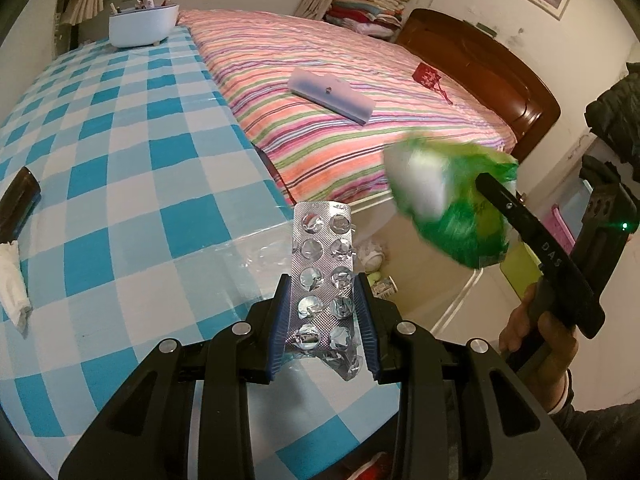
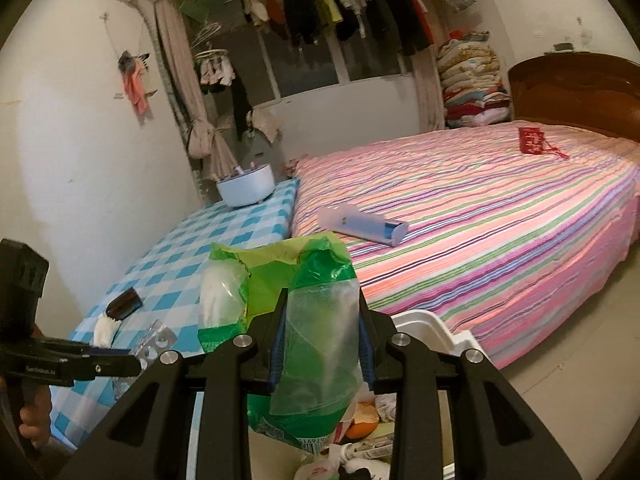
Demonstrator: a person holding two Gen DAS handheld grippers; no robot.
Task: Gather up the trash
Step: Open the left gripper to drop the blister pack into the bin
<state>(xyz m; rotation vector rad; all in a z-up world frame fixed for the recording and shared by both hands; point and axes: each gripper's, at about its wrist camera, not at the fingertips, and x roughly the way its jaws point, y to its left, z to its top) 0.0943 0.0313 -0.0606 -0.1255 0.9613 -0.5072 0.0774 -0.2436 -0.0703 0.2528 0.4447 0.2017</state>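
Blister pack (image 1: 323, 276): silver, emptied pockets, upright at lower centre of the left wrist view, over the checked tabletop (image 1: 120, 184).
Left gripper (image 1: 324, 304): jaws clamped on the blister pack's long edges.
Green wrapper (image 2: 320, 332): crumpled green and clear plastic, centre of the right wrist view; blurred at right of the left wrist view.
Right gripper (image 2: 322, 336): jaws on either side of the green wrapper; pressing or slack, cannot tell.
White bin (image 2: 424, 324): rim at lower centre right, below the wrapper, scraps inside.
Tissue (image 1: 14, 280): white, crumpled, far left edge on the tabletop.
Dark case (image 1: 18, 204): brown, just above the tissue.
White bowl (image 1: 142, 24): upper left, far end of the tabletop.
Bed (image 1: 340, 80): striped cover, upper centre, pale box (image 1: 330, 94) lying on it.
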